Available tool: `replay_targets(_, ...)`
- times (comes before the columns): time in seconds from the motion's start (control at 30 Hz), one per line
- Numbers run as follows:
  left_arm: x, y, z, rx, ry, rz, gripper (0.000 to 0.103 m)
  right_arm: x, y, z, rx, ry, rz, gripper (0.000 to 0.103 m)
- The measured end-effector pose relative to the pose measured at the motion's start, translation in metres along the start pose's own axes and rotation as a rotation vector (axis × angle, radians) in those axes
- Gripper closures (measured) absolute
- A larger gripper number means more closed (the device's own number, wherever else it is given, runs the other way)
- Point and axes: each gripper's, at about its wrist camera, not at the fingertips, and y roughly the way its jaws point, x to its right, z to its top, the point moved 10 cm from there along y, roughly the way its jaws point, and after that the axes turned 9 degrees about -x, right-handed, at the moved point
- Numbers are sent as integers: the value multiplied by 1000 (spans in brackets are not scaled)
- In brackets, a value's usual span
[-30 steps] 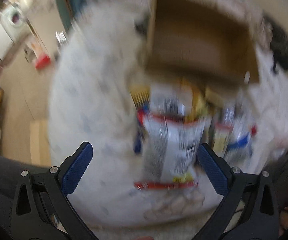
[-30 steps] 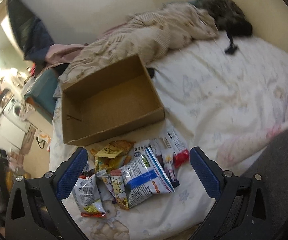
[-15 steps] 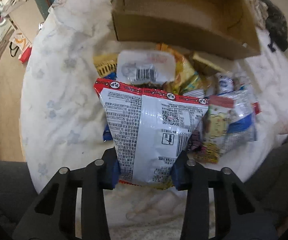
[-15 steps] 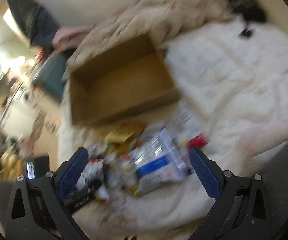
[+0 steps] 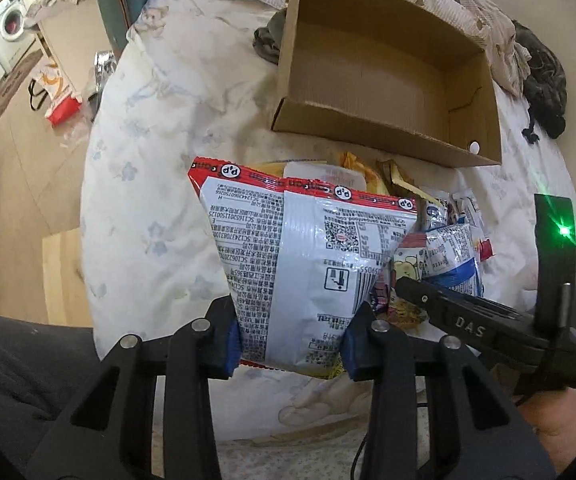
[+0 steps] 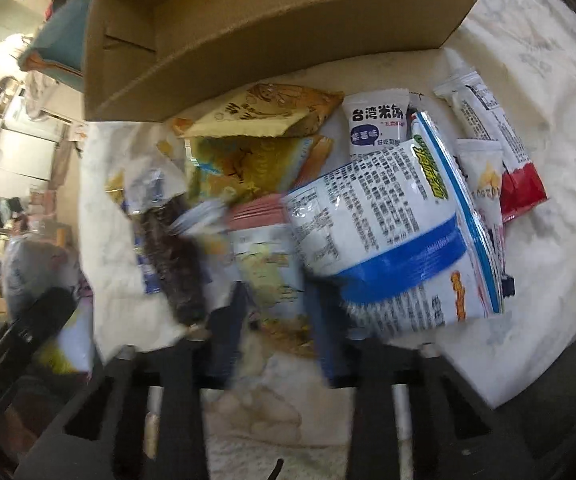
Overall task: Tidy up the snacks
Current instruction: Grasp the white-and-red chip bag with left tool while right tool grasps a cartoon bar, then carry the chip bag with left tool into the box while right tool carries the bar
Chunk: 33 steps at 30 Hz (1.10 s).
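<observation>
My left gripper (image 5: 290,340) is shut on a white snack bag with red edges (image 5: 308,256) and holds it up above the bed. Beyond it lies an open, empty cardboard box (image 5: 388,76). My right gripper (image 6: 275,328) is down in the snack pile, its blurred jaws closing around a small pale yellow packet (image 6: 267,272). Whether it grips the packet is unclear. A big white and blue bag (image 6: 392,232), orange-yellow packets (image 6: 263,116) and slim white sticks (image 6: 484,120) lie around it. The box's front wall (image 6: 271,40) stands just behind the pile.
The snacks and box lie on a white flowered bedsheet (image 5: 155,168). A rumpled beige blanket (image 5: 484,4) and dark clothing (image 5: 544,84) lie behind the box. The bed's left edge drops to a floor with a red and white bag (image 5: 59,100). The right gripper's body (image 5: 488,320) shows at the right.
My left gripper shut on the white and red bag and lifted it. My right gripper dropped from above into the pile and its jaws narrowed from wide open around the pale packet.
</observation>
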Motion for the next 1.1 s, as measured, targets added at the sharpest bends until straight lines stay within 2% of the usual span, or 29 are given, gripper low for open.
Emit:
replay_targets(0.13, 0, -1, 3, 13, -6, -8, 69, 0, -8, -5, 30, -19, 0, 92)
replay_targets(0.37, 7, -10, 7, 58, 13, 2, 69, 1, -44, -11, 79, -45, 87, 92)
replay_targets(0.6, 10, -31, 24, 95, 5, -4, 69, -7, -105, -5, 202, -96, 191, 92)
replay_targets(0.77, 22, -53, 54, 143, 26, 5, 69, -4, -151, 22, 277, -106, 213, 92)
replay_targets(1.1, 49, -79, 137, 220, 68, 21, 69, -9, -194, 94, 384, -115, 227, 92)
